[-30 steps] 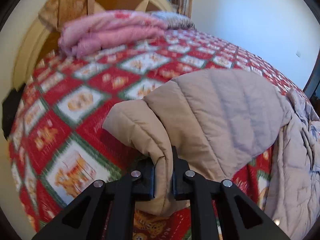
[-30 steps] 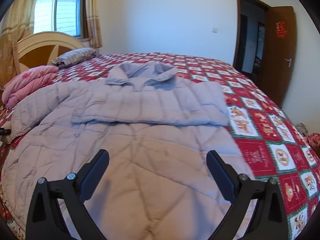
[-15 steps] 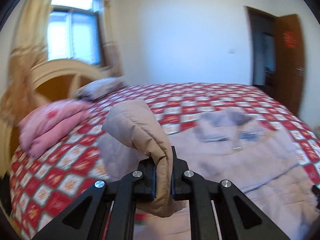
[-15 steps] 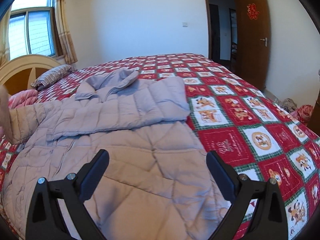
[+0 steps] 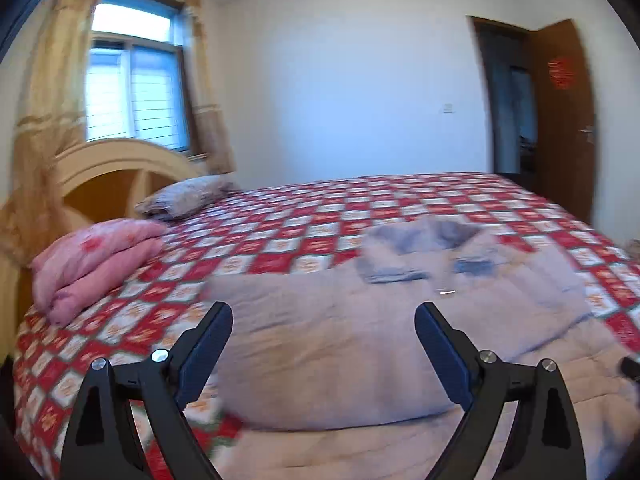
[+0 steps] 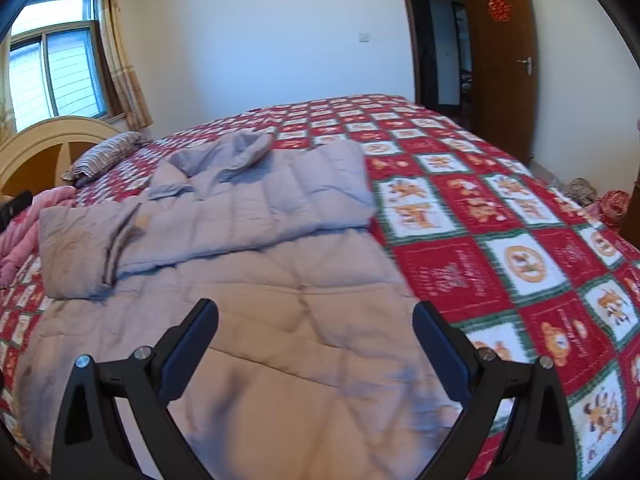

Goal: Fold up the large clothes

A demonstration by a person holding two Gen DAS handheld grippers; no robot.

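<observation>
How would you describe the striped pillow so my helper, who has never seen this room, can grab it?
Start at the arched wooden headboard under the window. On the red checked bedspread beside it lies the striped pillow, past the padded jacket's collar. Unlike the folded pink quilt nearby, it is grey-brown with fine stripes.

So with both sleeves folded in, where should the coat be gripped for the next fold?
Probably the coat's hem, nearest the open right gripper and left gripper. Come in low from the near side: the hem lies flat, so pinch its edge and carry it toward the collar.
</observation>
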